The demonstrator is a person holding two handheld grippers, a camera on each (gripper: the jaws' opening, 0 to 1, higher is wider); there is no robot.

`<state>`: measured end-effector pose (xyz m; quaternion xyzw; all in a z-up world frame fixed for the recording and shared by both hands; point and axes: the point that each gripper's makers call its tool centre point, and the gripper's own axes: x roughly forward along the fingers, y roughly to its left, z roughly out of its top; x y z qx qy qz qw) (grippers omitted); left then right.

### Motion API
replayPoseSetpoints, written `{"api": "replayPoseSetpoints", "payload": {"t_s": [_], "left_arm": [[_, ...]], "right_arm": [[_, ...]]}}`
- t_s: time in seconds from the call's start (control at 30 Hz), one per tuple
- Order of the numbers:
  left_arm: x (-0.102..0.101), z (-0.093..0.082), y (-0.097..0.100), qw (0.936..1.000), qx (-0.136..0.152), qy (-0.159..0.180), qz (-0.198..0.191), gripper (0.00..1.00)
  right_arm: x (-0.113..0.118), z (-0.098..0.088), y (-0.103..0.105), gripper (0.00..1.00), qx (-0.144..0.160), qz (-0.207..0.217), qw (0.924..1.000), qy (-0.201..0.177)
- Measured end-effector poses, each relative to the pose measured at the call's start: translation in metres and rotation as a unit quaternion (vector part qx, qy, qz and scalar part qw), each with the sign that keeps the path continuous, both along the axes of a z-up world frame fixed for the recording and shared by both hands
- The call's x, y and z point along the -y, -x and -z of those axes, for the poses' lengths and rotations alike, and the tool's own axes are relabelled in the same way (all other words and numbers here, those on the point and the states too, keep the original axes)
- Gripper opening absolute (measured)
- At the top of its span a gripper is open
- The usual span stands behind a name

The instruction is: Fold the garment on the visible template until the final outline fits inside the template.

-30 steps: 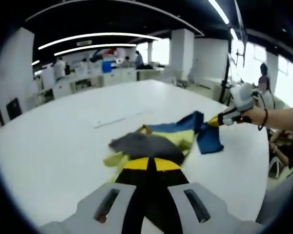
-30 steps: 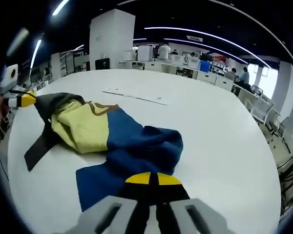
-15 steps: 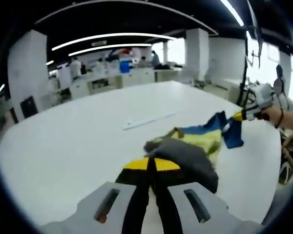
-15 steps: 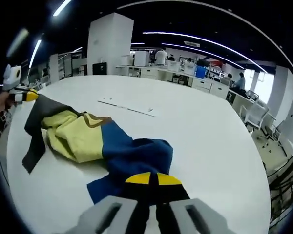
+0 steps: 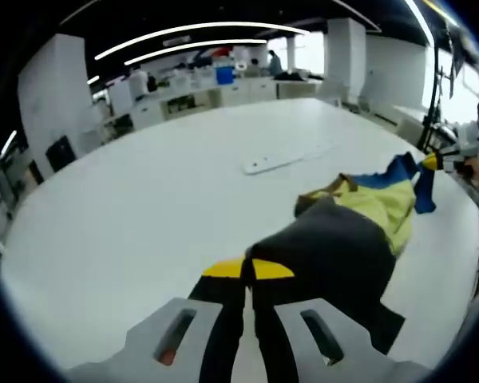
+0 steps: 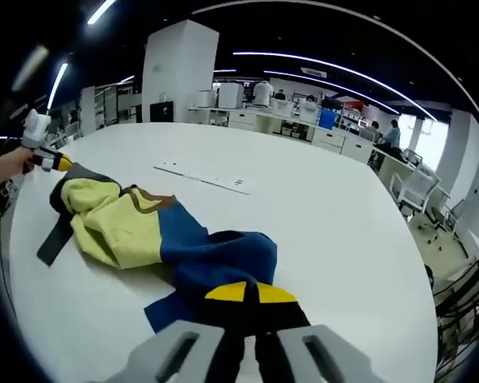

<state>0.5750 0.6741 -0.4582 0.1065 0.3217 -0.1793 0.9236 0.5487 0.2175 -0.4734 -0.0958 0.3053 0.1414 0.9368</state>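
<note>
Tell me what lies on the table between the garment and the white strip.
Nothing: in the right gripper view, bare table separates the garment from the white strip.

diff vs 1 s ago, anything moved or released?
The garment has been drawn out longer between the grippers: left gripper pulled its grey end away, right gripper its blue end. Nothing was released; both stay shut on the cloth. The white strip on the table lies unmoved.

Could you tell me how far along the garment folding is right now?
Early stage. Done: both tongs have the garment, the left tongs shut on its dark end, the right tongs on its blue end. In hand: it hangs bunched between them over the white table. Left: spreading and every fold.
</note>
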Motion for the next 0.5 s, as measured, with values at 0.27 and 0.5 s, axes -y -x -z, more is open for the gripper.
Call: {"api": "replayPoseSetpoints", "payload": {"t_s": [0.27,0.5], "left_arm": [[-0.019,0.019,-0.016,0.9992,-0.023,-0.03,-0.014,0.0],[-0.035,0.03,-0.026,0.9971,-0.04,-0.061,-0.02,0.0]], "right_arm": [[0.01,0.005,-0.003,0.0,-0.006,0.019,0.9997,-0.01],[0.023,0.008,-0.006,0.0,-0.012,0.036,0.9992,-0.011]]}}
